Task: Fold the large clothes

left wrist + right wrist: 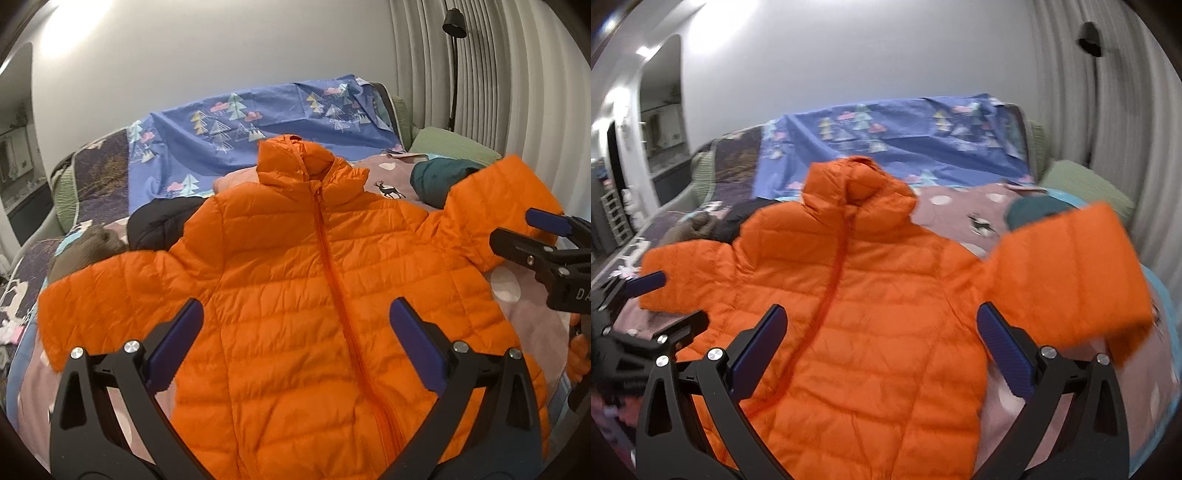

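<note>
Bed (524, 314): filled both views, covered by a pink spread with white spots and a deer print; a wall stood behind it.
Sheet (266, 122): blue, printed with trees and clouds, draped over the far end of the bed.
Jacket (295, 295): orange quilted puffer, lay front-up on the pink spread, zip closed, collar and hood toward the sheet. Body flat. One sleeve spread out flat to the left side of the views; the other sleeve (1067, 273) was raised off the spread on the right, blurred in the right wrist view.
Other clothes: a black garment (159, 225) and a brown one (88, 247) lay beyond the flat sleeve, touching it; a teal bundle (439, 177) lay behind the raised sleeve.
Pillow (454, 147): green, at the far right corner of the bed.
Lamp (455, 22): black, in front of the pleated curtain.
Left tongs (295, 343): spread wide, nothing between them, hanging over the jacket body near its lower half; blue pads faced inward.
Right tongs (881, 350): spread wide, empty, above the jacket body just beside the raised sleeve; not clearly touching the cloth.
</note>
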